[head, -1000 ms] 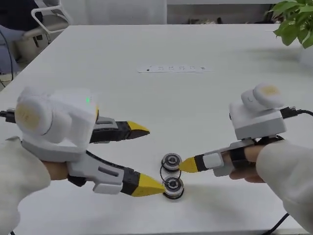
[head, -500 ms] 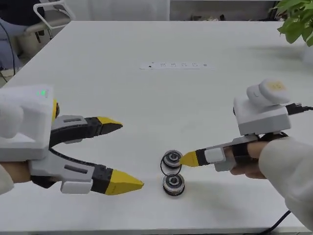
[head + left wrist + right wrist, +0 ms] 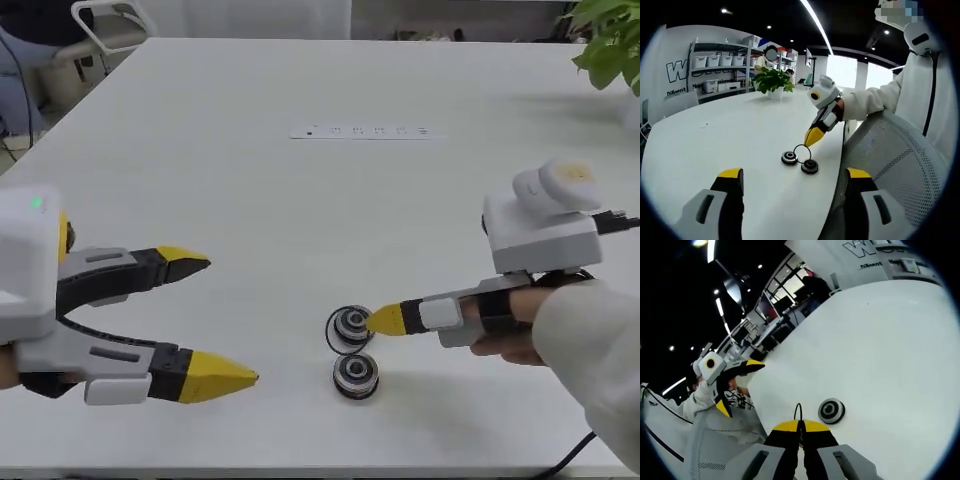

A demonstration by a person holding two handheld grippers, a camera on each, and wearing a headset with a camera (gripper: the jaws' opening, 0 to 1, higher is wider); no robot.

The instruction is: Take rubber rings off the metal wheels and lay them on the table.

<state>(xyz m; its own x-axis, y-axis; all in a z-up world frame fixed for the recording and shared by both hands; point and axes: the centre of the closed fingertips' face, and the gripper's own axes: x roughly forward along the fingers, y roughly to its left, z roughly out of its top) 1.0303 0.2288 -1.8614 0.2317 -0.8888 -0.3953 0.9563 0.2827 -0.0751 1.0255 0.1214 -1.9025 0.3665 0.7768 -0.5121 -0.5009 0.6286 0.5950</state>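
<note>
Right gripper (image 3: 384, 320): jaws together, clamped on a thin black rubber ring (image 3: 798, 412) right at the yellow tips. The ring's loop stands just ahead of the tips, against the far metal wheel (image 3: 352, 323). I cannot tell whether it is free of that wheel. The near metal wheel (image 3: 355, 372) lies just off to the side of the tips, close beside the first, on the white table (image 3: 300, 200).

Left gripper (image 3: 217, 320): jaws wide apart, holding nothing. Both wheels lie ahead of its tips, well apart from them.
</note>
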